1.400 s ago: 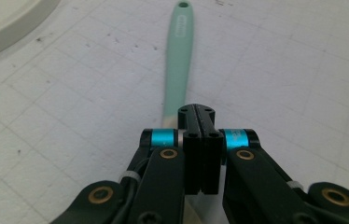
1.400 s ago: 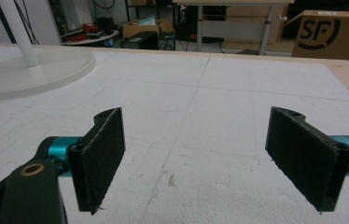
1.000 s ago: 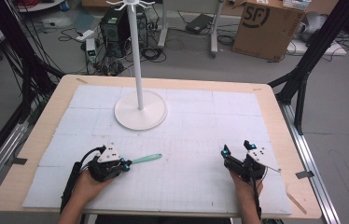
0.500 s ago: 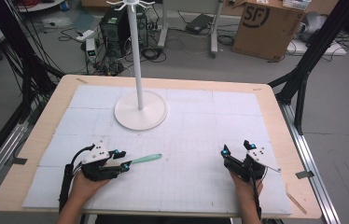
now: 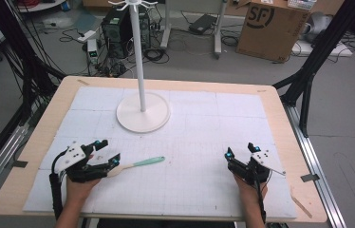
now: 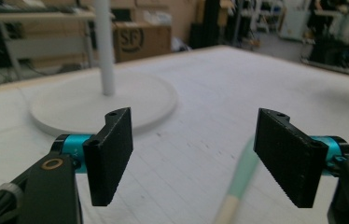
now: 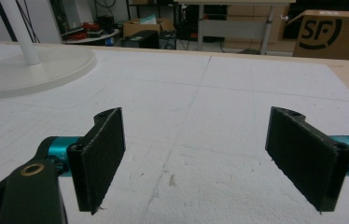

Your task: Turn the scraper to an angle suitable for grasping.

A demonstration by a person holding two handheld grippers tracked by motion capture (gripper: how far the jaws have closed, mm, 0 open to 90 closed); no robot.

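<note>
Lying near the bench's [image 5: 280, 102] front-left corner, a spoon [image 5: 137, 164] is framed by the spread-apart left claw [image 5: 109, 160]; closing is judged next. Right claw [image 5: 235, 159] is held apart.

A slim toothbrush-like stick [image 5: 135, 164] with a mint-green end and a cream end lies flat on the white mat, well in front of the white stand's round base [image 5: 143, 114], its green end pointing right.
</note>
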